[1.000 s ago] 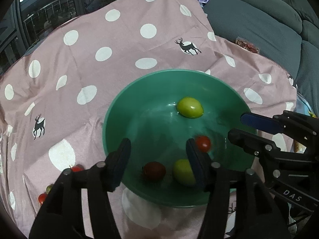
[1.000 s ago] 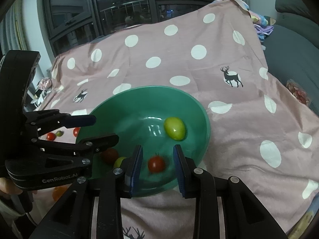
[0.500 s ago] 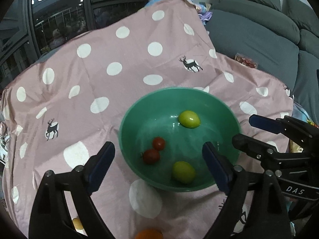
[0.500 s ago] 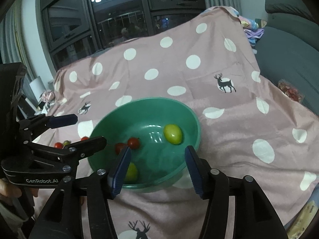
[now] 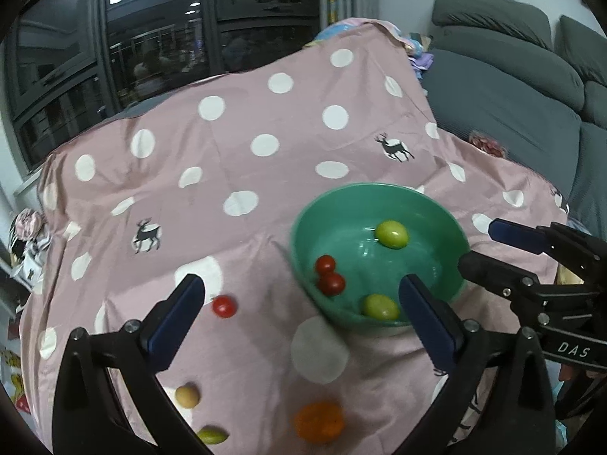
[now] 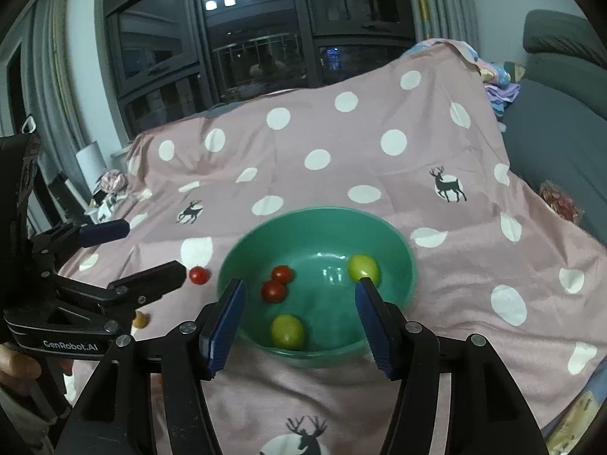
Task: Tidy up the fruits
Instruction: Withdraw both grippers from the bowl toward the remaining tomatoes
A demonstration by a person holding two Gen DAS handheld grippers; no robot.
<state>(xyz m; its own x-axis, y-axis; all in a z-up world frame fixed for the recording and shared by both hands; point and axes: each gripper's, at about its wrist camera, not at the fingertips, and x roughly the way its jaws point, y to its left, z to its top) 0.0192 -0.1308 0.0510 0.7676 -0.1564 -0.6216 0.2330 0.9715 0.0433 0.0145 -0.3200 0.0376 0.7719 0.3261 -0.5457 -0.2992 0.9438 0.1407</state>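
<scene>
Left wrist view: both the left gripper (image 5: 299,318) and right gripper (image 6: 299,318), jaws just widened and empty, could nudge the loose red tomato (image 5: 224,306) off the sloping cloth (image 5: 242,159).

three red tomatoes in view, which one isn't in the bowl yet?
The lone red tomato on the pink cloth, left of the green bowl. The other two sit touching inside the bowl.

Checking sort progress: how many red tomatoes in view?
3. Two touch inside the green bowl near its left wall; one lies on the cloth left of the bowl. Others may be hidden behind the grippers.
</scene>
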